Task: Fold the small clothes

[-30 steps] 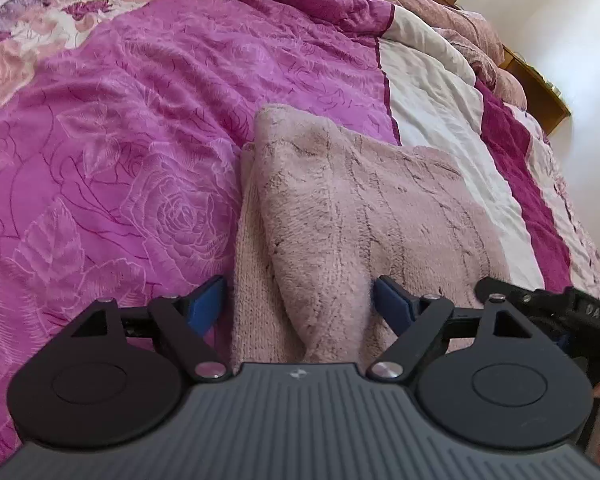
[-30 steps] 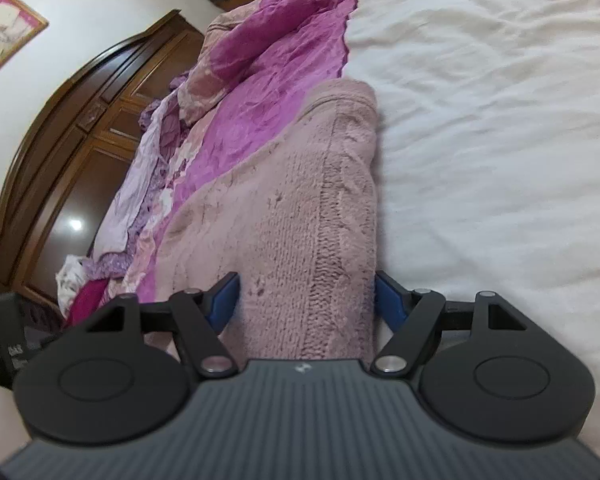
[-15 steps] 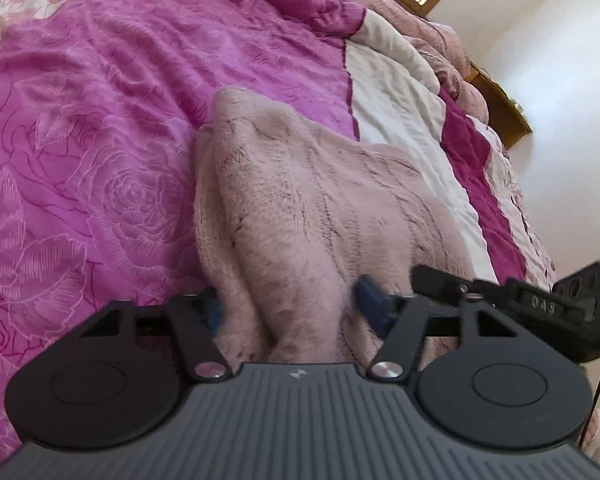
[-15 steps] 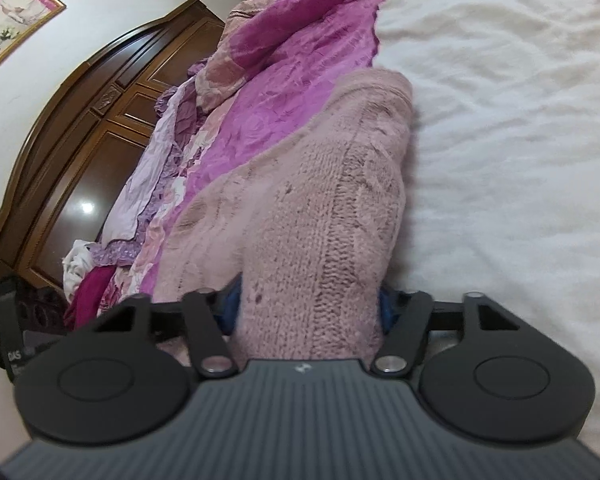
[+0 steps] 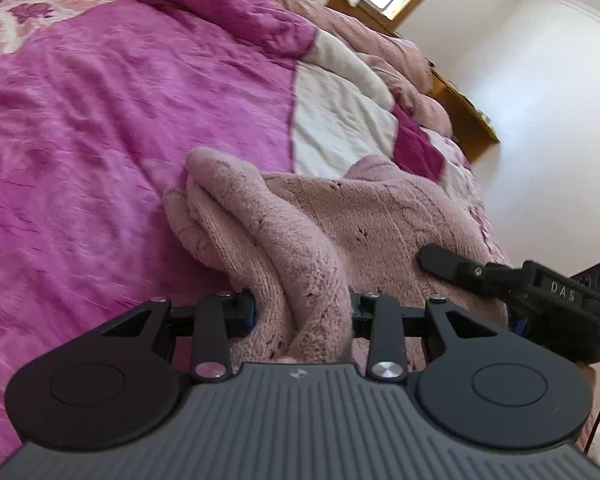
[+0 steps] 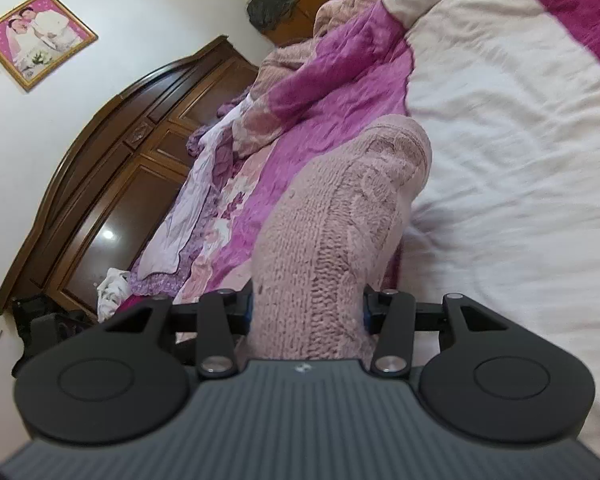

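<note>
A pale pink knitted sweater (image 5: 340, 220) lies partly lifted off the bed. My left gripper (image 5: 302, 312) is shut on a bunched edge of it, its blue pads buried in the knit. My right gripper (image 6: 306, 312) is shut on the opposite edge of the same sweater (image 6: 340, 224), which rises from the bed toward the jaws. In the left wrist view the right gripper's black body (image 5: 540, 292) shows at the right, over the sweater. The far end of the sweater still rests on the cover.
The bed has a magenta rose-patterned quilt (image 5: 100, 120) with a white band (image 6: 500, 140). A rumpled duvet (image 5: 240, 20) lies along the headboard side. A dark wooden wardrobe (image 6: 112, 168) and loose clothes (image 6: 112, 288) stand beyond the bed's far edge.
Both grippers closed from open onto the sweater's edges and have lifted it, so the knit now bunches and rises off the quilt.
</note>
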The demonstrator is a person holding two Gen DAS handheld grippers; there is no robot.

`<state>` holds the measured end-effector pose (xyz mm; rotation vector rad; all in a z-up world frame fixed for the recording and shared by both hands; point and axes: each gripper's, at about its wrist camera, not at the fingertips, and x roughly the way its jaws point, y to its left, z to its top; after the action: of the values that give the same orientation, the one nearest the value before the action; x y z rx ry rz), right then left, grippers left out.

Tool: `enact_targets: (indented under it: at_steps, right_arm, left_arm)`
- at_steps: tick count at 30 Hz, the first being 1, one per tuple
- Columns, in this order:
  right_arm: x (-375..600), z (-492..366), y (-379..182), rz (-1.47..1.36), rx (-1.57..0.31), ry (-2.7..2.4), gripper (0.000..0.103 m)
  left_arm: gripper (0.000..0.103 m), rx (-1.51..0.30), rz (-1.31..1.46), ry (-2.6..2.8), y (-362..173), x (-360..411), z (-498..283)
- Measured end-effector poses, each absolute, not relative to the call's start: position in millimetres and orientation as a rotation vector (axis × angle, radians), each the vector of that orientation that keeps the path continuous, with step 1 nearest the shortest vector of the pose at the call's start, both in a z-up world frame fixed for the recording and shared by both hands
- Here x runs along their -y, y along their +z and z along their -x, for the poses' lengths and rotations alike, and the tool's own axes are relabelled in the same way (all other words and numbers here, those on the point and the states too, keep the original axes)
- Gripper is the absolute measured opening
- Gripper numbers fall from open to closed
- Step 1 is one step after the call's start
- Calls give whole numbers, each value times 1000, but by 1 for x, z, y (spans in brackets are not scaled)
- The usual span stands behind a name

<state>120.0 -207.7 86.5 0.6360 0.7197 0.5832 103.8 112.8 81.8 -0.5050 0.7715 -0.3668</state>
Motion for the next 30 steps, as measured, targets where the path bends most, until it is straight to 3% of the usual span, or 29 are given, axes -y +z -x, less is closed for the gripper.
enact_targets:
  at_steps: [10, 17, 21, 30]
  right_arm:
    - [282, -61, 93, -675, -696, 473, 48]
    - [309, -41, 40, -668, -825, 347, 49]
    - [305, -36, 13, -648, -843, 314, 56]
    - [312, -24, 42, -559, -798, 267, 60]
  left_arm:
    - [40, -787, 504, -484, 85, -39, -74]
    - [41, -886, 399, -485, 49, 2, -60]
    - [46, -899, 284, -459, 37, 12, -57]
    - [49, -817, 174, -386, 71, 2, -38]
